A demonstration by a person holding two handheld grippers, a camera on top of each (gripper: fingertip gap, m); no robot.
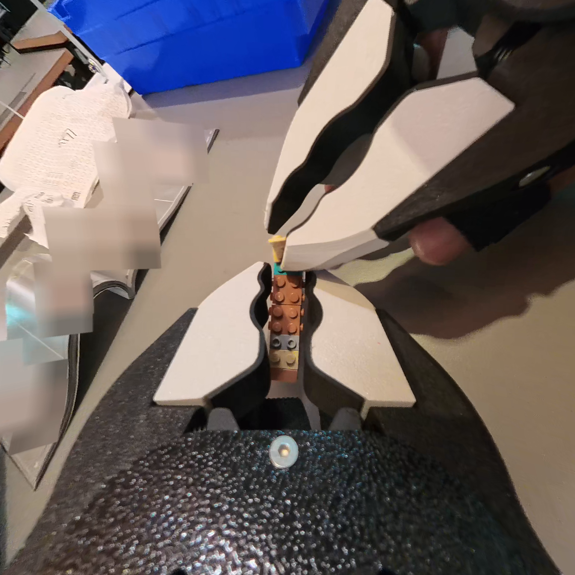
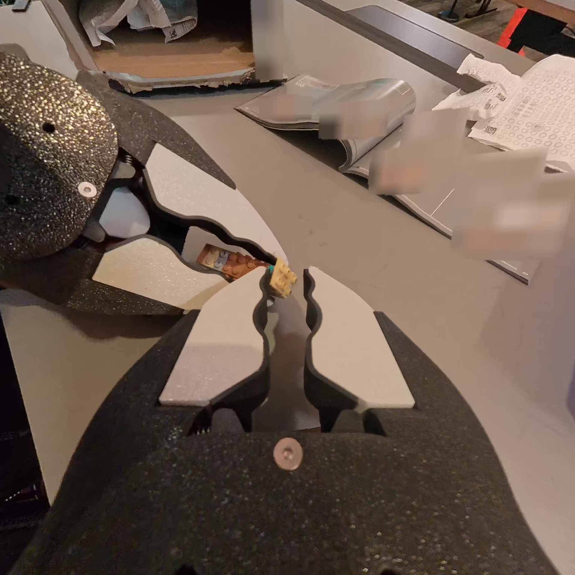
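Note:
My left gripper (image 1: 286, 273) is shut on a long stack of bricks (image 1: 286, 311), mostly brown with a grey and a tan layer and a teal piece at the far end. A small tan brick (image 1: 278, 249) sits on that far end, beyond the fingertips. My right gripper (image 2: 284, 270) is open around the tan brick (image 2: 282, 280). The brick lies close to its left finger (image 2: 245, 298), with a clear gap to the right finger (image 2: 329, 298). In the right wrist view, the left gripper (image 2: 264, 263) comes in from the left with the stack (image 2: 236, 264). The right gripper (image 1: 278, 245) also shows in the left wrist view, coming from the upper right.
A grey table (image 2: 342, 233) lies under both grippers. A blue bin (image 1: 193, 40) stands behind, with white printed paper bags (image 1: 62, 149) to the left. An open booklet (image 2: 342, 102) and a torn cardboard box (image 2: 174, 59) lie farther back. A thumb (image 1: 435, 242) rests on the right gripper. The tips of both grippers are at nearly the same place.

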